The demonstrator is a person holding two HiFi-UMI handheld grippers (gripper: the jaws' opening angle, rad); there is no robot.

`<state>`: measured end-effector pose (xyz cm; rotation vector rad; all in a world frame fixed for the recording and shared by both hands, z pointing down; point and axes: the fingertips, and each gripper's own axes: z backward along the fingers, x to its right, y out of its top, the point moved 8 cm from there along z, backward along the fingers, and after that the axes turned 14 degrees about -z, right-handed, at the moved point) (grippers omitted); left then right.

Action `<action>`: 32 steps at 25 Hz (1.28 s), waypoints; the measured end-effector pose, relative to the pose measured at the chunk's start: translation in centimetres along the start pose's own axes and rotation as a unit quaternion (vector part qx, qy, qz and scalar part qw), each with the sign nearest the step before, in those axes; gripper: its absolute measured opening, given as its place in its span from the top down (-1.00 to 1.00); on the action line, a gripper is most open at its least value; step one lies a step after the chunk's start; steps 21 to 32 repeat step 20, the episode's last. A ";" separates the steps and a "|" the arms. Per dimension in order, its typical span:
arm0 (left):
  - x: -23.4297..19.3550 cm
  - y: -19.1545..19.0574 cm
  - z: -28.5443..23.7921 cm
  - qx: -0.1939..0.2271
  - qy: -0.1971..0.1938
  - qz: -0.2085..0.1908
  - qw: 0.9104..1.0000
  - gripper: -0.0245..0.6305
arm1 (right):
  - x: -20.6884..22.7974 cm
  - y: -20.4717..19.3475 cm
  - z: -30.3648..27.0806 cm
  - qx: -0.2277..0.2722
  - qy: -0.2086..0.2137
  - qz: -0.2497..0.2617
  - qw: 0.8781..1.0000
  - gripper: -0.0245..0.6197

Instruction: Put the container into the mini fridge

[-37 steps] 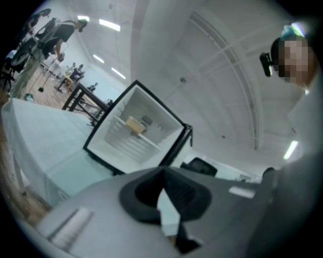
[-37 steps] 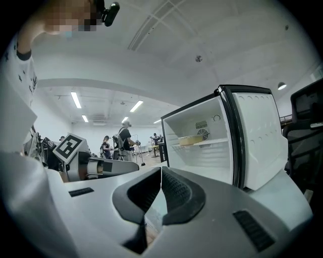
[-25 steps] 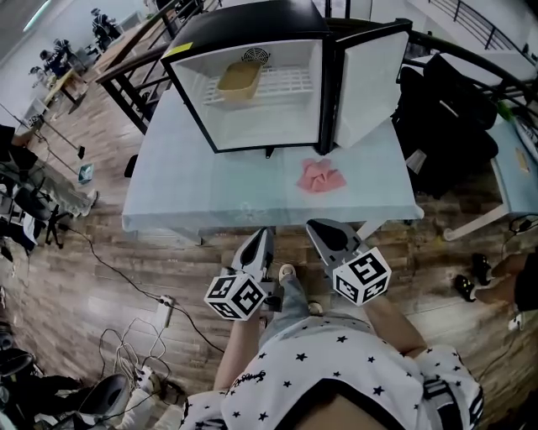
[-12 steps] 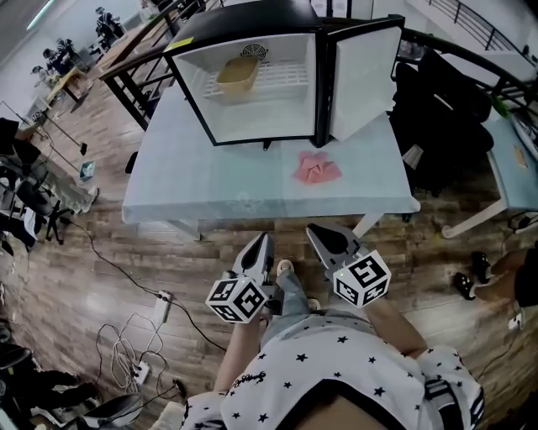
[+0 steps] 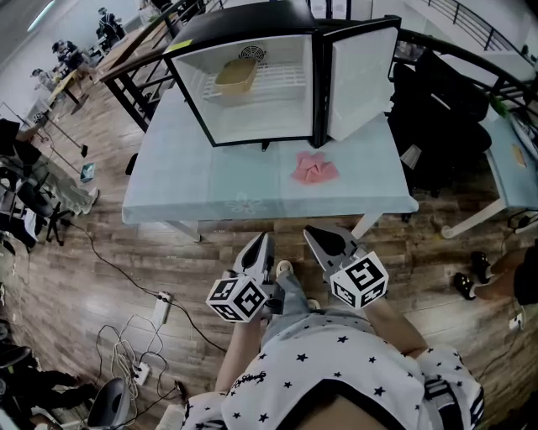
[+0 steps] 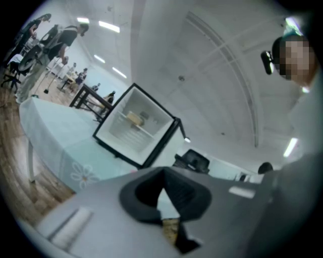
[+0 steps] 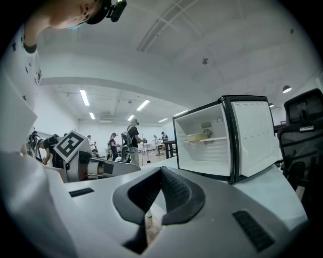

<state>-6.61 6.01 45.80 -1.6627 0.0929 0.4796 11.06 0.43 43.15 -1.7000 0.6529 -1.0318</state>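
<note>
Container's place: the container point(image 5: 237, 77) sits on the white wire shelf point(image 5: 282, 84) in the upper part of the mini fridge point(image 5: 252, 21), toward the shelf's left end. The fridge stands at the far side of the bench point(image 5: 210, 180), and its door point(image 5: 361, 80) is swung open to the right.
Container's look: a shallow, open-topped tub, tan to pale yellow, roughly rectangular with rounded corners. It is too small in every view to tell its material or whether anything is inside.
Handling, as a judgement: probably light and thin-walled, stiff enough to keep its shape, with a rim that may flex under a hard pinch. Smooth sides could slip, and nothing about it looks fragile.
Where to take hold: best on the near long wall, one jaw inside the rim and one outside, keeping the tub level. A grasp across its short width is a second choice if the jaws open far enough.
Left gripper point(image 5: 262, 238): jaws pressed together with nothing between them, pointing level, held close to the person's body and short of the bench's near edge.
Right gripper point(image 5: 313, 233): jaws also meeting at the tips and empty, beside the left one and well apart from the fridge.
Task standing: the tub already rests inside, so the placing looks done.
Also on the bench: a crumpled pink cloth point(image 5: 314, 169) lies just in front of the open door.
</note>
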 end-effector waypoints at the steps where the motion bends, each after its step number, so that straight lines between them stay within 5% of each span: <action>1: 0.0 0.0 0.0 0.001 0.000 0.001 1.000 0.91 | -0.1 0.0 0.0 0.000 0.000 0.000 1.000 0.86; 32: -0.4 0.2 -0.2 0.006 0.004 0.016 1.000 0.91 | 0.0 -0.1 -0.8 0.004 0.007 -0.009 1.000 0.86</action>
